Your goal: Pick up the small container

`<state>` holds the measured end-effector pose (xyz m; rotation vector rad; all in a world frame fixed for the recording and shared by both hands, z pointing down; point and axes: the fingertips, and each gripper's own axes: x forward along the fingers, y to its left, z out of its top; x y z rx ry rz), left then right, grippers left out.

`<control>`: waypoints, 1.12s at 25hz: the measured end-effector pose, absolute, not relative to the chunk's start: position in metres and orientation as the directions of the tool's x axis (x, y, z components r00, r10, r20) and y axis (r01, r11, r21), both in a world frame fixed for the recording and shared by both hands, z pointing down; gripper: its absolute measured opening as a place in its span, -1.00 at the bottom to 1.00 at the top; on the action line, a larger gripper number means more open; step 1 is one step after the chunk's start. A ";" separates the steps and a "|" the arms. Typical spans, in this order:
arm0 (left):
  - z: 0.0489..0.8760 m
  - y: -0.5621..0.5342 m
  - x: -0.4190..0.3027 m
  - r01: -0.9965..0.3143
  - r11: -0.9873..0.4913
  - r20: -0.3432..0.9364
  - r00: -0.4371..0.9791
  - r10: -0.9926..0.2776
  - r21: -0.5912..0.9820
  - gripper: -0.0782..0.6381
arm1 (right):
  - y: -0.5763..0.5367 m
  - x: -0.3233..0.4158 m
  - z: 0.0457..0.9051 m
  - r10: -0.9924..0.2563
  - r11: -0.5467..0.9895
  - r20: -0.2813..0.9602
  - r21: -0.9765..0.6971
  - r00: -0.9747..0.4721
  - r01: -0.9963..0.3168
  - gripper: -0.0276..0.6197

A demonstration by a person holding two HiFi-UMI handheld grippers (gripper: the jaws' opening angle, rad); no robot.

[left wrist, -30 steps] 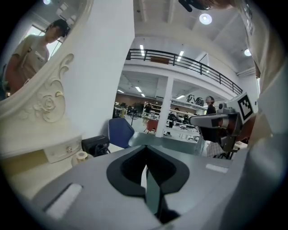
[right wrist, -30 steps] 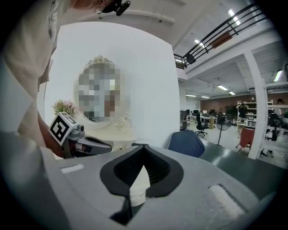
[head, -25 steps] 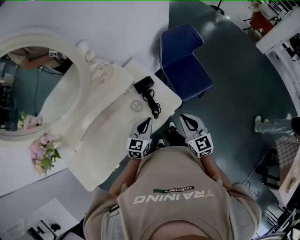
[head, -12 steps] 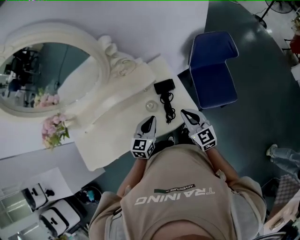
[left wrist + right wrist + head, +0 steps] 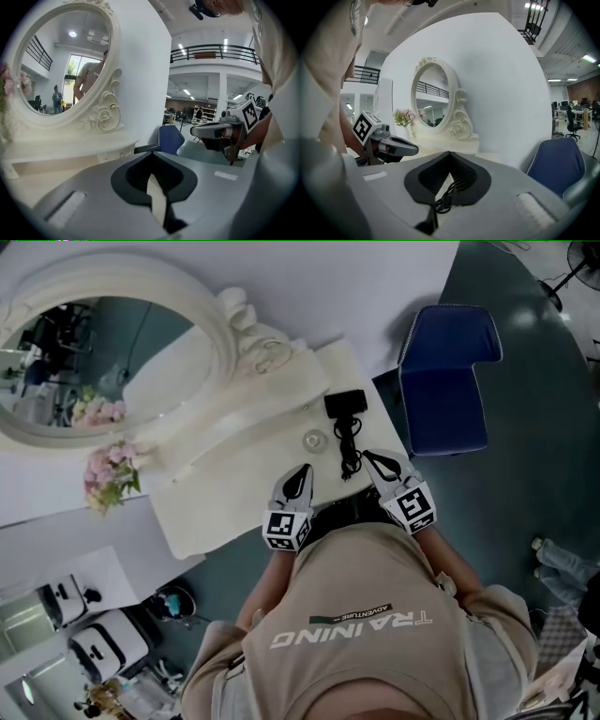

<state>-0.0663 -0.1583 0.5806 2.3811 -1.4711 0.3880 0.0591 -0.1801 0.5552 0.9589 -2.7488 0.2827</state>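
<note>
The small container (image 5: 313, 439), a round clear jar, sits on the cream dressing table (image 5: 216, 502) in the head view. My left gripper (image 5: 300, 472) hovers at the table's front edge, a short way in front of the jar and apart from it, jaws shut and empty (image 5: 152, 153). My right gripper (image 5: 373, 458) is beside it to the right, its tip by the end of a black cable (image 5: 351, 448), jaws together with nothing held (image 5: 449, 153). The jar does not show in either gripper view.
A black adapter (image 5: 345, 403) lies behind the cable. An oval mirror (image 5: 103, 352) in an ornate frame stands at the table's back, pink flowers (image 5: 105, 474) to its left. A blue chair (image 5: 448, 376) stands to the right of the table.
The head view has swung, so the table and chair now lie more to the right. Both grippers stay shut at the table's front edge; the right tip now sits by the cable's end.
</note>
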 end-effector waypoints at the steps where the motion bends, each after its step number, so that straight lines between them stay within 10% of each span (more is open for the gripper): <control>1: 0.583 -0.158 -0.068 -0.896 -0.426 0.388 0.439 -0.810 0.125 -0.73 | -0.181 0.057 0.554 -0.587 0.770 0.267 -0.104 -0.764 -0.629 -0.91; 17: 0.597 -0.179 -0.083 -0.866 -0.486 0.342 0.495 -0.799 0.118 -0.70 | -0.182 0.040 0.547 -0.618 0.742 0.326 -0.061 -0.716 -0.668 -0.91; 21: 0.609 -0.186 -0.076 -0.844 -0.525 0.380 0.523 -0.763 0.106 -0.45 | -0.179 0.045 0.550 -0.629 0.730 0.339 -0.052 -0.699 -0.682 -0.91; 25: 0.624 -0.198 -0.072 -0.819 -0.573 0.415 0.534 -0.737 0.036 0.22 | -0.179 0.053 0.554 -0.641 0.710 0.357 -0.061 -0.679 -0.702 -0.91; 28: 0.649 -0.202 -0.068 -0.774 -0.633 0.462 0.563 -0.685 0.005 0.27 | -0.181 0.059 0.557 -0.658 0.688 0.367 -0.062 -0.657 -0.723 -0.91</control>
